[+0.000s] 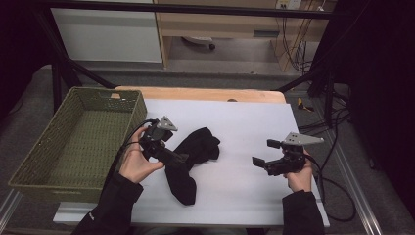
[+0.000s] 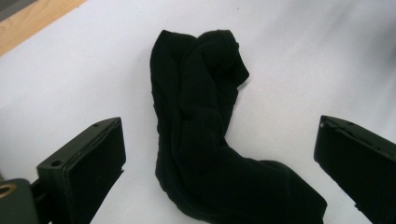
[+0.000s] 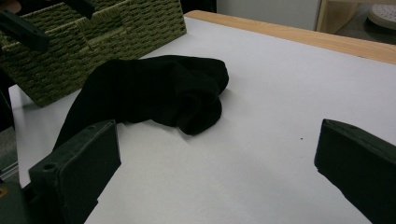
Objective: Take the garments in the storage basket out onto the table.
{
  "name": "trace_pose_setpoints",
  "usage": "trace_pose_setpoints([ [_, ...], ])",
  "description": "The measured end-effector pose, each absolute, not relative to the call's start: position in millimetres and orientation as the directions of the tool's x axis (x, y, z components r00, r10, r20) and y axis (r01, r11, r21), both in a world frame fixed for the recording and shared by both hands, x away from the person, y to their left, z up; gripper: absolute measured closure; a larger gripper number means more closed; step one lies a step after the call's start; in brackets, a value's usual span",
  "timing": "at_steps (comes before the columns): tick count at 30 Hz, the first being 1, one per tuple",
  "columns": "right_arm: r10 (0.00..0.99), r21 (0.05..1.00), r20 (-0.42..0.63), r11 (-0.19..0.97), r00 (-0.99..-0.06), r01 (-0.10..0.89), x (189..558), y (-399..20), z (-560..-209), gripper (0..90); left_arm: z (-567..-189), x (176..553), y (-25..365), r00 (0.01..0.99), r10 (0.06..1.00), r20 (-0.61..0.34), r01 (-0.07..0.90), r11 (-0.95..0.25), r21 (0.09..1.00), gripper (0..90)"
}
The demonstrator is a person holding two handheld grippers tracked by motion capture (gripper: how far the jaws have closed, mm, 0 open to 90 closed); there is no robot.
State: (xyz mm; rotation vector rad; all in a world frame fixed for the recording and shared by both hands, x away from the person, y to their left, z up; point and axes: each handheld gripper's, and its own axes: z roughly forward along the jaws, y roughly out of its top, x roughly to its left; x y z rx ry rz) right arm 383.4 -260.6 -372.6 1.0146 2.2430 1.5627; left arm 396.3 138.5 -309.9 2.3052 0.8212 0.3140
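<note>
Jaws on both grippers stand wide apart and hold nothing. Those of the left gripper (image 1: 182, 157) straddle the black sock (image 2: 201, 135), which lies bent and rumpled on the white sheet (image 1: 244, 127) covering the table, nearer its left edge; whether they touch the fabric is hard to tell. Well apart, the right gripper (image 1: 266, 152) sits near the right edge. 1 green woven basket (image 1: 34, 161) stands at the left edge.
</note>
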Motion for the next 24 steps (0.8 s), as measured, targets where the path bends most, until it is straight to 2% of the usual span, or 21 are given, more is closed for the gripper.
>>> trace_pose_setpoints([
  [24, 0.649, 0.892, 0.196, 0.194, -0.735, 0.409, 383.3, -260.6, -372.4, 1.0, -292.4, 374.1, 192.9, 0.728, 0.685, 0.028, 0.456, -0.514, 0.726, 0.0],
])
